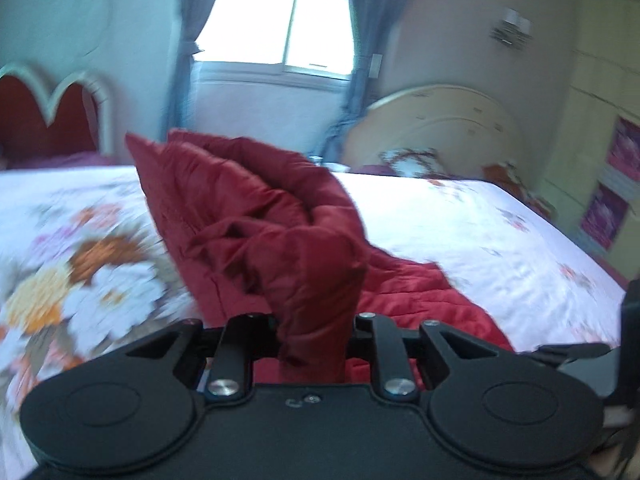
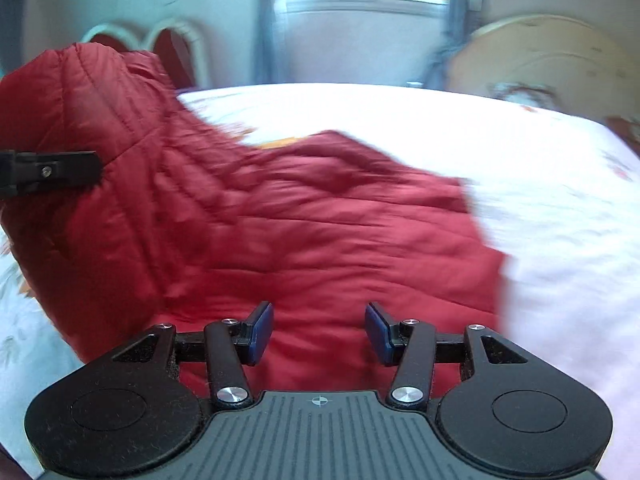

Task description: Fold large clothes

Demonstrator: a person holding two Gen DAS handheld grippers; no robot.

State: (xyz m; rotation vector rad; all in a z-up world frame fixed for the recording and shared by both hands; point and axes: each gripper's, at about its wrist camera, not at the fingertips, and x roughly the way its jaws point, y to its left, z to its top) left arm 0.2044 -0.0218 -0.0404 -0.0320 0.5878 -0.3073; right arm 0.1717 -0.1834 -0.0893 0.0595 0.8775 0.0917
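The red quilted jacket (image 2: 304,220) lies on the bed (image 2: 540,208), on its flowered white cover, with most of its body spread flat near the front edge of the bed. One part of the jacket is lifted above the bed: the left claw (image 1: 310,340) is closed tightly on a bunched fold of it, and the cloth stands up from the claw in a thick puffy roll. The right claw (image 2: 319,332) hangs just over the flat part of the jacket, half open, its blue pads (image 2: 262,330) holding nothing. The jacket looks soft, padded and light, with a smooth shiny shell, so I judge that it may slip and spring back after folding. It is better to grip at a stitched seam or hem, not in the puffy middle.
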